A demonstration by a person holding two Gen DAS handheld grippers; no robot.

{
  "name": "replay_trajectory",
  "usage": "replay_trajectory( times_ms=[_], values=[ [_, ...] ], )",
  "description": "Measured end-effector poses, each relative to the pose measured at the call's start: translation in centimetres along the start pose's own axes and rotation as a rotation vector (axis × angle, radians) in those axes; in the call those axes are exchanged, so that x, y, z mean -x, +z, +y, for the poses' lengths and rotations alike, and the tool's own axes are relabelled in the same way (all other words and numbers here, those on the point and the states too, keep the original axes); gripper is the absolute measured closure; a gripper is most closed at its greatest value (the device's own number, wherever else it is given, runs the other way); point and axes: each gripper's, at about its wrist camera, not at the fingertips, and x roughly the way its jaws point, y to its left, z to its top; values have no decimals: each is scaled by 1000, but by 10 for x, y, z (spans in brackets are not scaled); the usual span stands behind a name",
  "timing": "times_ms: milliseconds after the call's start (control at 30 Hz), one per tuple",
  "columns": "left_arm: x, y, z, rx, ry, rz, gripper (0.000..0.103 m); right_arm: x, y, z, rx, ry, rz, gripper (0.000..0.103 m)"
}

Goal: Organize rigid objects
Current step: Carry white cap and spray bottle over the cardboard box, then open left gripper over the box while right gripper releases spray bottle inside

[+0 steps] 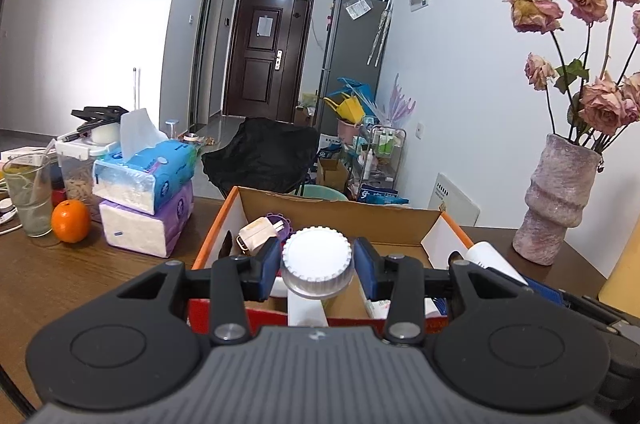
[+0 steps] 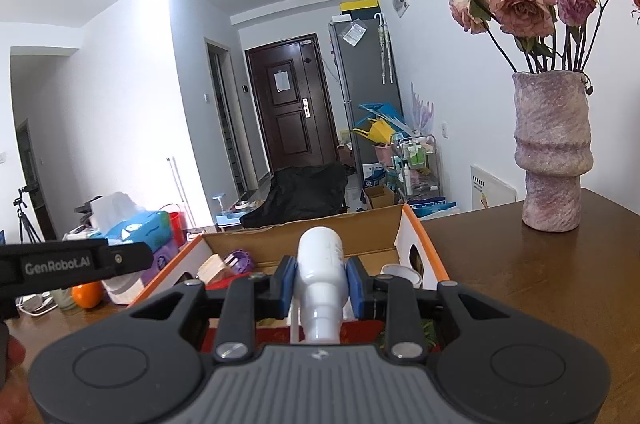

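My left gripper (image 1: pixel 317 262) is shut on a jar with a white ribbed cap (image 1: pixel 317 256), held just above the near end of the orange-edged cardboard box (image 1: pixel 216 224). Inside that box lie a beige plug adapter (image 1: pixel 258 232) and a purple piece (image 1: pixel 280 220). In the right wrist view my right gripper (image 2: pixel 320 282) is shut on a white plastic bottle (image 2: pixel 321 264), lying lengthwise between the blue pads over the same box (image 2: pixel 420 236). The left gripper's black side (image 2: pixel 76 262) shows at the left. The white bottle's end (image 1: pixel 494 258) appears at the right of the left wrist view.
A pink textured vase (image 1: pixel 556 200) of dried roses stands on the brown table (image 1: pixel 80 276) to the right of the box. Left of the box are stacked tissue packs (image 1: pixel 148 200), an orange (image 1: pixel 70 220) and a glass (image 1: pixel 28 196). A black chair (image 1: pixel 260 152) stands behind.
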Motion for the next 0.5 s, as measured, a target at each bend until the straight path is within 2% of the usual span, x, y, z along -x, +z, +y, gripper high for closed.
replay_trajectory(
  times_ms=[500],
  values=[
    [-57,20,5,-7,10,15,62,-51,9,-3,27,-22,11,76]
  ],
)
